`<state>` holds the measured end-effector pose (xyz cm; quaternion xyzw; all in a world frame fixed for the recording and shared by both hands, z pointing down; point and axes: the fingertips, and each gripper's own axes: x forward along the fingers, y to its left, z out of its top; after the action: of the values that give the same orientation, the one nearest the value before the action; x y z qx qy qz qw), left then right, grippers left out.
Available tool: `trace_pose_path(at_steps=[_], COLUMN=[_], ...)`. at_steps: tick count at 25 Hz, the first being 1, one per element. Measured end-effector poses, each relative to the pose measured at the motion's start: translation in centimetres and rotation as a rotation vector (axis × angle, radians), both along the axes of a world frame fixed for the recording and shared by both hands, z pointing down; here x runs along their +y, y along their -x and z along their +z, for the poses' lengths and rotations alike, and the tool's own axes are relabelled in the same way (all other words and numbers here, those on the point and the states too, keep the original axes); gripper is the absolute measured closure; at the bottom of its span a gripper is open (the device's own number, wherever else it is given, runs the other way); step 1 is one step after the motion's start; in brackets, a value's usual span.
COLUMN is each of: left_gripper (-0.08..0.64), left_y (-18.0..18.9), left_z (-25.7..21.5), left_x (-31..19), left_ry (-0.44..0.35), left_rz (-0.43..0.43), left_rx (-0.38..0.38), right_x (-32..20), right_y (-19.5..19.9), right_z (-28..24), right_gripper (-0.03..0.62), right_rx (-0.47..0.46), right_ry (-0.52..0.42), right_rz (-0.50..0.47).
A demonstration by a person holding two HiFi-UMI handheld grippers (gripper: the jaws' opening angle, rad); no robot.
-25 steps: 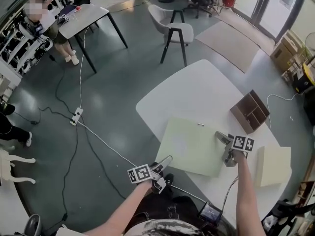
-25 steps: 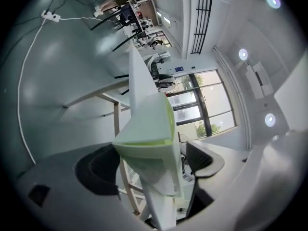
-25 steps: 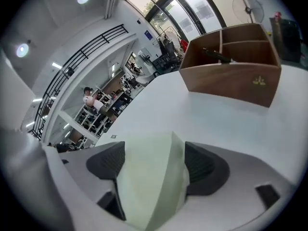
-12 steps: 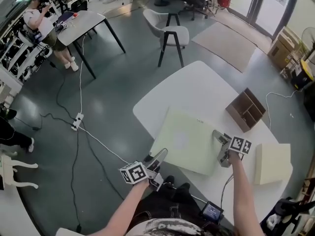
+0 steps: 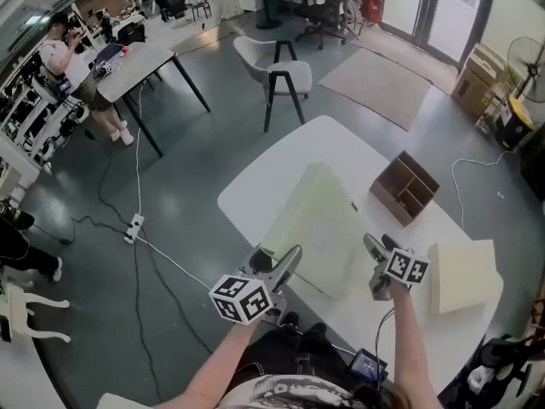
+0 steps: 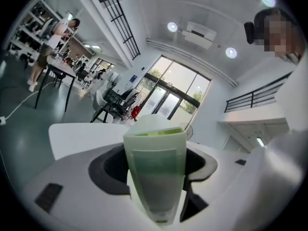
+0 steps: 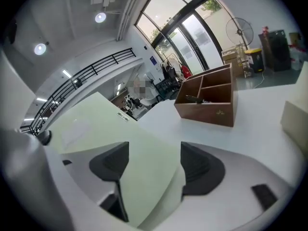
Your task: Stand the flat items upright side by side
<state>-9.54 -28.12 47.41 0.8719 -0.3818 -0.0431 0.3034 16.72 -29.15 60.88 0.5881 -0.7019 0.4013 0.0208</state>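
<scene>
On table (image 5: pixel 332 143), pale green flat box (image 5: pixel 319 220) tilted; left gripper (image 5: pixel 285 262), right gripper (image 5: pixel 379 250) jaws, just closing, clamp near edge. Risk: bottom edge skids, box flops.

The white left gripper (image 5: pixel 281 267) and right gripper (image 5: pixel 380 250) carry black-and-white marker cubes (image 5: pixel 241 299) and dark grey, rounded pads (image 7: pixel 202 165).

A flat pale-green box (image 5: pixel 319 228), smooth and matt like coated card; a white table (image 5: pixel 281 173) with a smooth satin top; a brown wooden compartment box (image 5: pixel 404 187), matt; a matt cream block (image 5: pixel 464 273); a grey floor (image 5: pixel 196 169) with a dull sheen.
</scene>
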Motion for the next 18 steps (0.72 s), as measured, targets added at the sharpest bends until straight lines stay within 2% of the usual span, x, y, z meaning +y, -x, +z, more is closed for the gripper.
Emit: trace_pose_path(at_steps=[5, 9, 13, 15, 18], left_gripper=[0.258, 0.258, 0.258, 0.258, 0.258], left_y=[-4.4, -8.9, -12.7, -13.9, -15.0], left_z=[-2.6, -4.4, -5.0, -5.1, -5.1], left_x=[1.0, 1.1, 1.6, 1.6, 0.9], left_ry=[-0.141, -0.284, -0.403, -0.434, -0.438], left_rz=[0.094, 0.204, 0.278, 0.291, 0.263], left_rx=[-0.154, -0.3, -0.428, -0.462, -0.468], right_x=[4.6, 7.6, 9.9, 10.6, 11.3], right_y=[-0.5, -1.2, -1.8, -1.8, -2.1], right_z=[-2.1, -3.1, -3.7, -4.2, -5.1], right_gripper=[0.258, 0.259, 0.264, 0.27, 0.27], right_rx=[-0.022, -0.043, -0.072, -0.067, -0.047], right_ry=[-0.076, -0.102, -0.123, -0.138, -0.163], right_rz=[0.016, 0.048, 0.083, 0.082, 0.08])
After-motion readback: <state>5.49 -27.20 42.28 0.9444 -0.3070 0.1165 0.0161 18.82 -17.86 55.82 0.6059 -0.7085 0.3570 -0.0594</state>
